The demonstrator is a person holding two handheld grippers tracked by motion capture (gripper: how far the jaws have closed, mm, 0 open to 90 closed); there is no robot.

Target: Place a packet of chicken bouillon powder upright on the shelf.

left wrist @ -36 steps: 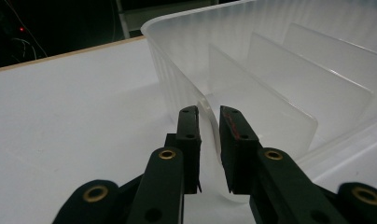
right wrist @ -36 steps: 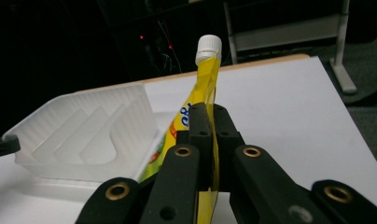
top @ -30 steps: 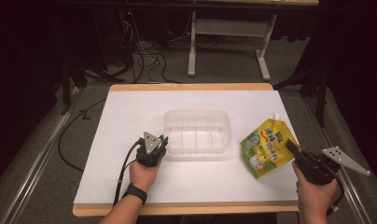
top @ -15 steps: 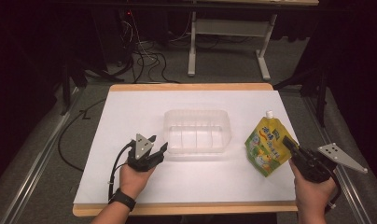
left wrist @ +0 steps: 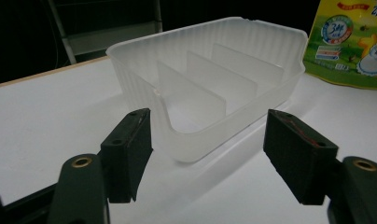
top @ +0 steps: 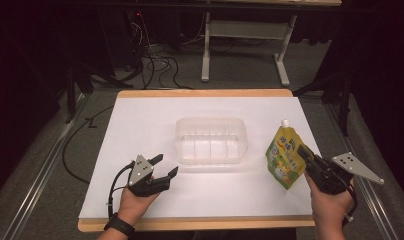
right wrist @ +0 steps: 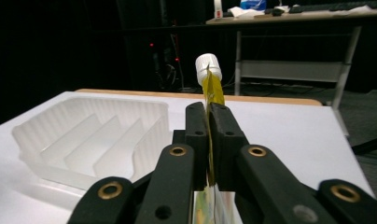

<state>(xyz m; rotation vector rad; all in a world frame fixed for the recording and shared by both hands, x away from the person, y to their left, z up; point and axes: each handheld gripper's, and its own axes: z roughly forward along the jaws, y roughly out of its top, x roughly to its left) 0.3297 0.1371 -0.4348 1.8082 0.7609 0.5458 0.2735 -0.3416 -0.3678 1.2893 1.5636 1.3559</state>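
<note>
High view puts a clear plastic bin (top: 211,141) near the middle of the frame, on the white sheet covering the table (top: 140,125). It is a frosted, translucent rectangle with ribbed walls, rounded corners and three thin dividers standing across it, which make four slots. The near end wall dips in a scooped cutout, plain in the left gripper view (left wrist: 205,88).

Right of the bin, towards the lower right of the frame, stands a glossy yellow-green pouch (top: 286,156), flat, soft-sided and printed, with a white screw cap at its top. It stands apart from the bin. The right gripper (top: 310,159) has it: in the right gripper view the two black jaws are pressed together on the pouch's thin edge (right wrist: 209,116), with the cap (right wrist: 208,65) rising above the jaw tips. The right hand (top: 330,205) comes in at the lower right corner.

At lower left of the high view the left gripper (top: 164,167) rests low over the sheet, held by the left hand (top: 135,202). Its matte black jaws are spread wide and grip nothing; in its own view (left wrist: 207,140) they frame the bin's near corner without touching it.
</note>
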